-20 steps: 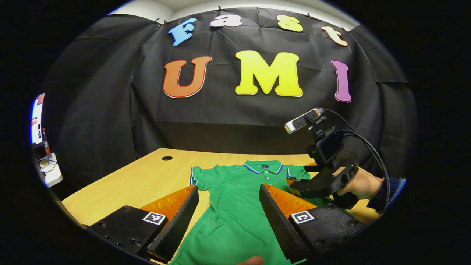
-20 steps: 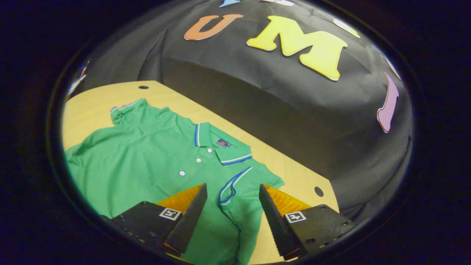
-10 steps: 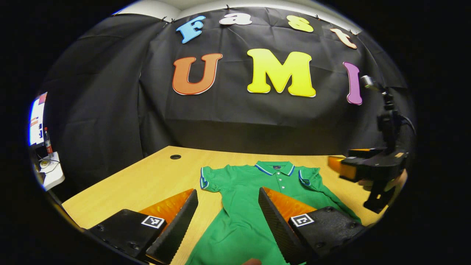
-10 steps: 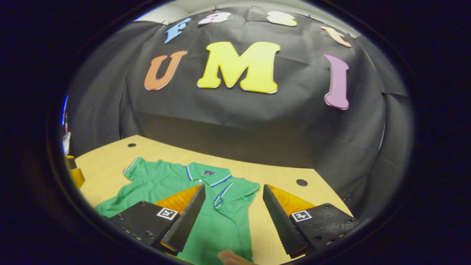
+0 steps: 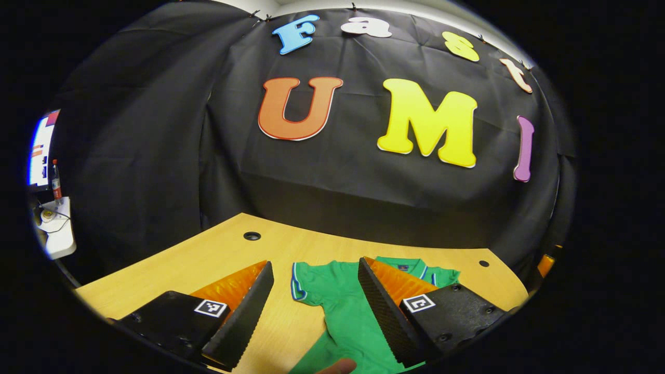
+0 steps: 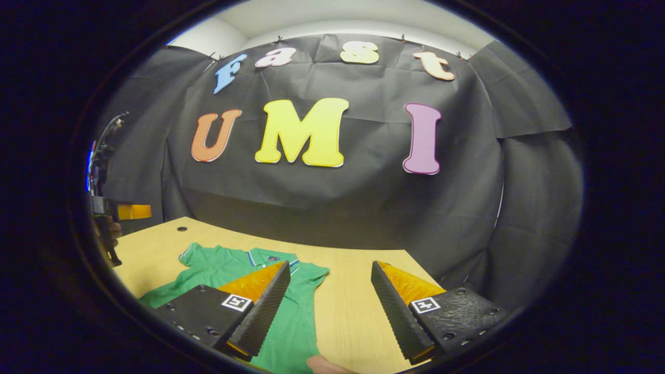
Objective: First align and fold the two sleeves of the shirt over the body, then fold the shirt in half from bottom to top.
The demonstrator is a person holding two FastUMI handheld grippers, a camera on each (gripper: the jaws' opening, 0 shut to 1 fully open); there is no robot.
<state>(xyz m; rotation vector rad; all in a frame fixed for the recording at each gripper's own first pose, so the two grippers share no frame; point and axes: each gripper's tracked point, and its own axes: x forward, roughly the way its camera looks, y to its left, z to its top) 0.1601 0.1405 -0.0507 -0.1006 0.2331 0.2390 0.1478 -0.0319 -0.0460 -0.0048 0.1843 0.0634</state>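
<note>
- A green polo shirt (image 5: 343, 301) lies flat on a pale wooden table (image 5: 208, 259), collar toward the black cloth wall (image 5: 156, 156), its blue-and-white trimmed sleeve (image 5: 301, 278) spread out to the side.
- In the left gripper view the shirt runs between and beyond the fingers of the left gripper (image 5: 311, 306); its near-side sleeve sits in the gap between them, and the collar peeks out past the farther finger.
- The left gripper stands wide apart, holding nothing, raised above the cloth.
- In the right gripper view the shirt (image 6: 218, 267) lies ahead and to the left of the right gripper (image 6: 330, 309), partly hidden behind its left finger; bare table shows in the gap between the fingers.
- The right gripper is also spread wide and grips nothing.
- A fingertip (image 5: 337, 366) of the person's hand edges into the bottom of the left gripper view.
- Two round cable holes (image 5: 252, 236) mark the tabletop near its far edge.
- At the far left of the right gripper view the other gripper, held in a hand, hangs beside the table's edge.
</note>
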